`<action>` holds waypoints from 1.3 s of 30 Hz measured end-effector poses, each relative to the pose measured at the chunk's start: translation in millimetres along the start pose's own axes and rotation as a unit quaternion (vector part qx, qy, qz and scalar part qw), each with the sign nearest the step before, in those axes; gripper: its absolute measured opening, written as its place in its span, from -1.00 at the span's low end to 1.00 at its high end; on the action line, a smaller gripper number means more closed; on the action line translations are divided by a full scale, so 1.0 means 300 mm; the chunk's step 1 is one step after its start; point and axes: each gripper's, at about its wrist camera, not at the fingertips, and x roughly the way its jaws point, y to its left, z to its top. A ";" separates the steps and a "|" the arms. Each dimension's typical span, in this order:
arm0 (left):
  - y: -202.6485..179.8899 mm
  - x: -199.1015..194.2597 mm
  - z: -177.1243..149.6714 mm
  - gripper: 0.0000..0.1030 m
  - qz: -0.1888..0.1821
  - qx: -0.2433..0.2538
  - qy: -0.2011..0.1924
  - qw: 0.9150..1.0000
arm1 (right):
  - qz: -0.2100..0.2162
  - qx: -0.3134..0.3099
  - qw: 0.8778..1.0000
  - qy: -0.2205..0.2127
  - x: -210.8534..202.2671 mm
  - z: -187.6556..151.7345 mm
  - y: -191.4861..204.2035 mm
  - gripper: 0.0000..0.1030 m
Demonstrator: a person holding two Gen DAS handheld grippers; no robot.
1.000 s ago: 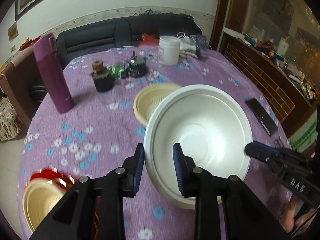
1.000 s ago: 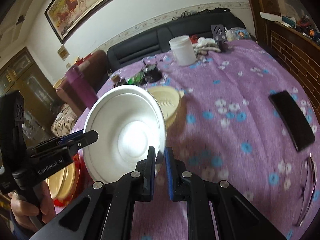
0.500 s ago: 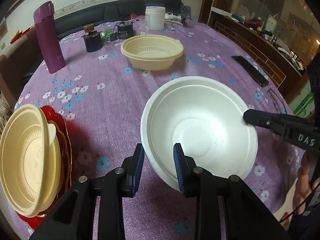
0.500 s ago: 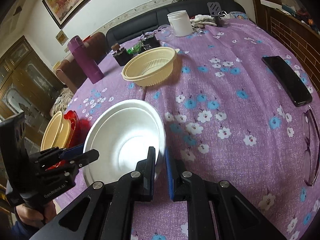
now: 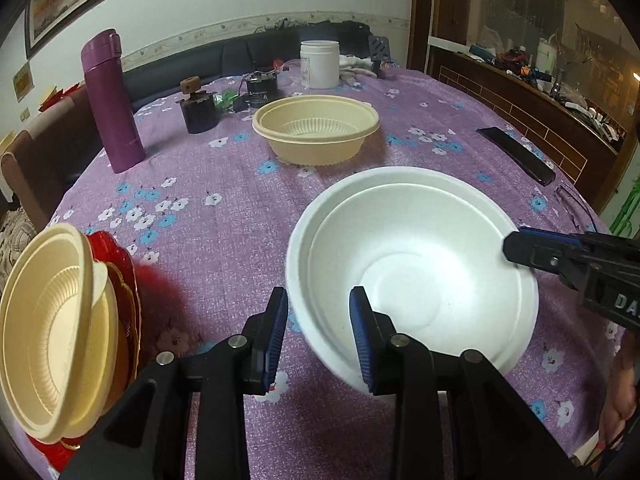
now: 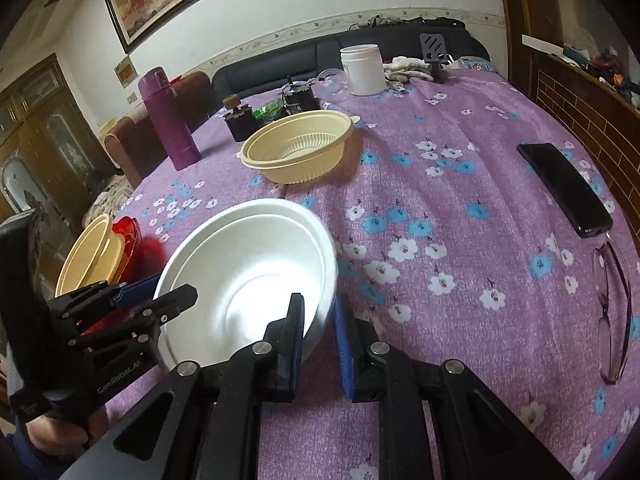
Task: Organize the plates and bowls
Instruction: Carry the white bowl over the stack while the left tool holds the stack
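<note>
Tabletop (image 5: 224, 216) under purple flowered cloth, seen from both your wrists. White bowl (image 5: 412, 264) sits low at the near edge, tilted; whether its base touches the cloth cannot be told.

Your left hand-held gripper (image 5: 319, 334) straddles the bowl's near rim, jaws opening, a gap showing at the outer pad. Your right hand-held gripper (image 6: 319, 344) straddles the opposite rim, jaws opening, rim between them and a gap beside the right pad.

Cream bowl (image 5: 316, 128) stands mid-table, apart from the white one.

Left view alone shows the stack at the left edge clearly: cream bowls (image 5: 52, 336) leaning on red plates (image 5: 124, 276).

Right view alone shows the whole black phone (image 6: 564, 188) and the glasses (image 6: 614, 312) just beside it.

Purple flask (image 5: 112, 100), upright, far left.
</note>
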 end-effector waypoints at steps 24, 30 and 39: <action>-0.019 0.008 -0.008 -0.39 0.030 0.014 -0.041 0.999 | 0.003 -0.016 1.000 -0.008 0.016 -0.033 0.015 -0.55; -0.024 -0.001 -0.014 -0.38 0.032 0.018 -0.047 0.998 | 0.007 -0.007 1.000 -0.006 0.011 -0.046 0.001 -0.55; -0.028 -0.018 -0.014 -0.43 0.035 0.021 -0.055 0.998 | 0.008 -0.005 1.000 -0.014 0.004 -0.043 0.009 -0.57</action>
